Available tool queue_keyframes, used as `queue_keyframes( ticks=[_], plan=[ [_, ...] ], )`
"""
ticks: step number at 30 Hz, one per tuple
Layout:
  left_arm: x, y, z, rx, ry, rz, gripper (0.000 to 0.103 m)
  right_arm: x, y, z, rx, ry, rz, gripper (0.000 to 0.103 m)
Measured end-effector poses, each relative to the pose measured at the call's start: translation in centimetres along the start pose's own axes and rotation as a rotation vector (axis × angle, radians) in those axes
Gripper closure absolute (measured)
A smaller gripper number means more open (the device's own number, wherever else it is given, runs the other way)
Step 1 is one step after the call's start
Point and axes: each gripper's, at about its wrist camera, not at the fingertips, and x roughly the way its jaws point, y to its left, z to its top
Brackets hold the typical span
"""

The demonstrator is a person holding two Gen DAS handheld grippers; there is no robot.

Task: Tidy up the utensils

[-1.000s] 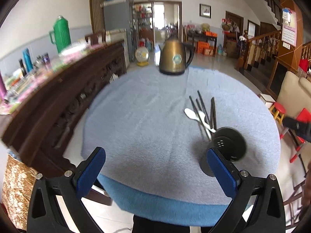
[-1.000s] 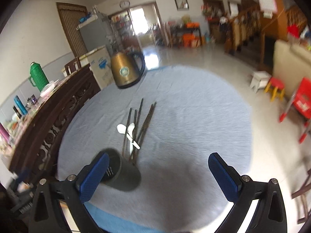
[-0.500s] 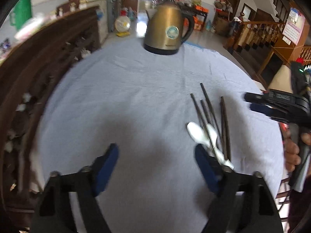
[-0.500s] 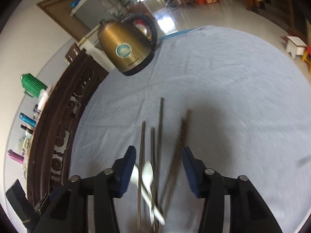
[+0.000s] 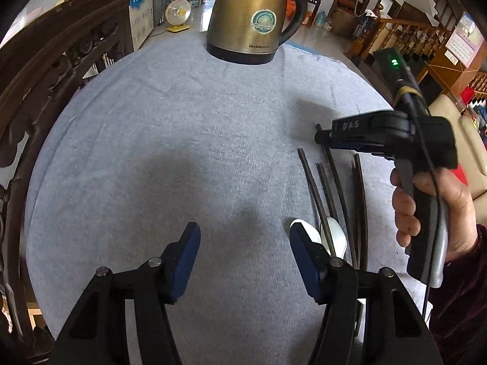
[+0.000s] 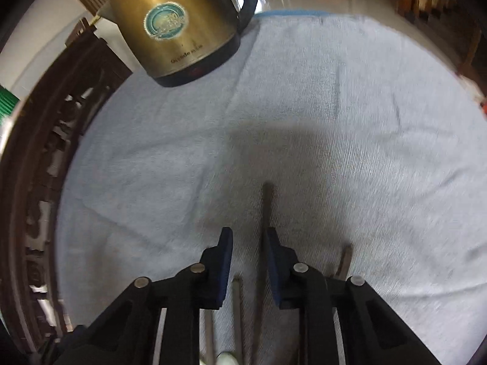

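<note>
At the far left stood a dark carved wooden sideboard, and beside it the round worktop under its grey-blue cloth. The left claw hovered low over bare cloth with its blue pads spread wide and nothing between them. At the back of the worktop sat a brass-coloured electric kettle; its base bore a brand word that looked like "Grelide", though the letters were too small to be sure, and the round teal badge above it could not be read. To the right of the left claw lay the utensils: dark chopsticks side by side on the cloth and white spoons across their near ends, just beside the claw's right pad. Farther right, the right claw had its pads narrowed around one chopstick, a slim gap showing on the left side, so it did not look pinched yet. Its housing carried the moulded letters "DAS" and a green indicator light. By the look of it the sorting had barely started: every utensil lay loose on the cloth, and no holder showed in either view.
</note>
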Motion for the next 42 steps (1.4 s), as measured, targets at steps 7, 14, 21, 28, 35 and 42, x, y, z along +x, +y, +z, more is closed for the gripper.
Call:
queue_keyframes(
  ticks=[7, 14, 21, 28, 35, 42],
  plan=[
    [1.0, -0.4, 1.4, -0.002, 0.014, -0.021, 0.042, 1.0, -0.8, 0.3, -0.012, 0.012, -0.010, 0.096],
    [2.9, -2.5, 3.2, 0.008, 0.064, -0.057, 0.062, -2.3, -3.6, -0.3, 0.000, -0.111, 0.100, 0.096],
    [7.0, -4.5, 6.3, -0.039, 0.129, -0.104, 0.062, -8.1, -6.5, -2.4, 0.037, -0.223, 0.210, 0.096],
    [9.9, -5.3, 7.3, -0.098, 0.195, -0.136, 0.062, -11.8, -7.6, -5.8, 0.054, -0.299, 0.270, 0.096],
    [10.9, -6.2, 7.5, -0.114, 0.204, -0.112, 0.065, -13.1, -9.7, -8.2, 0.080, -0.324, 0.312, 0.096],
    [11.0, -6.2, 7.6, -0.097, 0.169, -0.053, 0.098, -15.4, -10.3, -9.8, 0.096, -0.373, 0.351, 0.096]
  ],
)
